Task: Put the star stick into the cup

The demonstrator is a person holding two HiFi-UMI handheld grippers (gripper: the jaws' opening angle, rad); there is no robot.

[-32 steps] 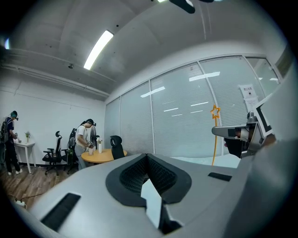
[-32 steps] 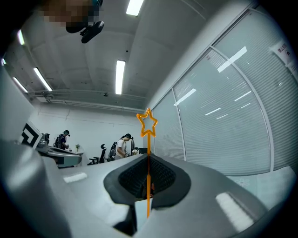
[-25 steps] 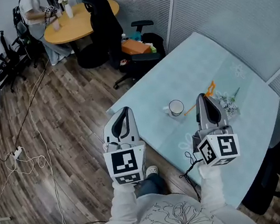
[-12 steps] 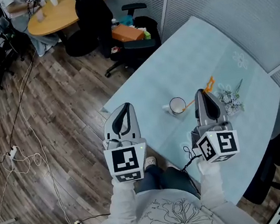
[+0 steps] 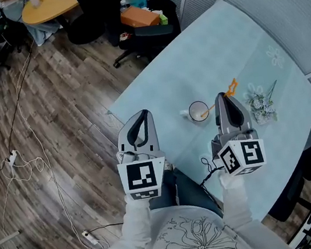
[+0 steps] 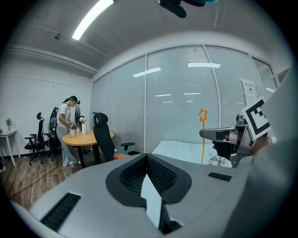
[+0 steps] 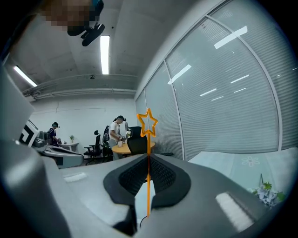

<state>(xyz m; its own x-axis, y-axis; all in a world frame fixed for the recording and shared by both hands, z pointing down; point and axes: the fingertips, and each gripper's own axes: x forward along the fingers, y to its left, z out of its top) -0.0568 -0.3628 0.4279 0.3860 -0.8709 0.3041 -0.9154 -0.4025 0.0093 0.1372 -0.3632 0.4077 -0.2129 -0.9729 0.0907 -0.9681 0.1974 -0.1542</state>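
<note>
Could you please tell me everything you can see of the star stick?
The star stick is a thin orange rod topped by an outlined star, plastic by the look. It stands about upright, star uppermost, clamped partway along by the jaws of the right gripper. In the head view its lower end meets the mouth of the white cup; whether it is inside is unclear.

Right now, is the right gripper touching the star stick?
Touching. In its own view, the right gripper has both jaws shut on the star stick.
</note>
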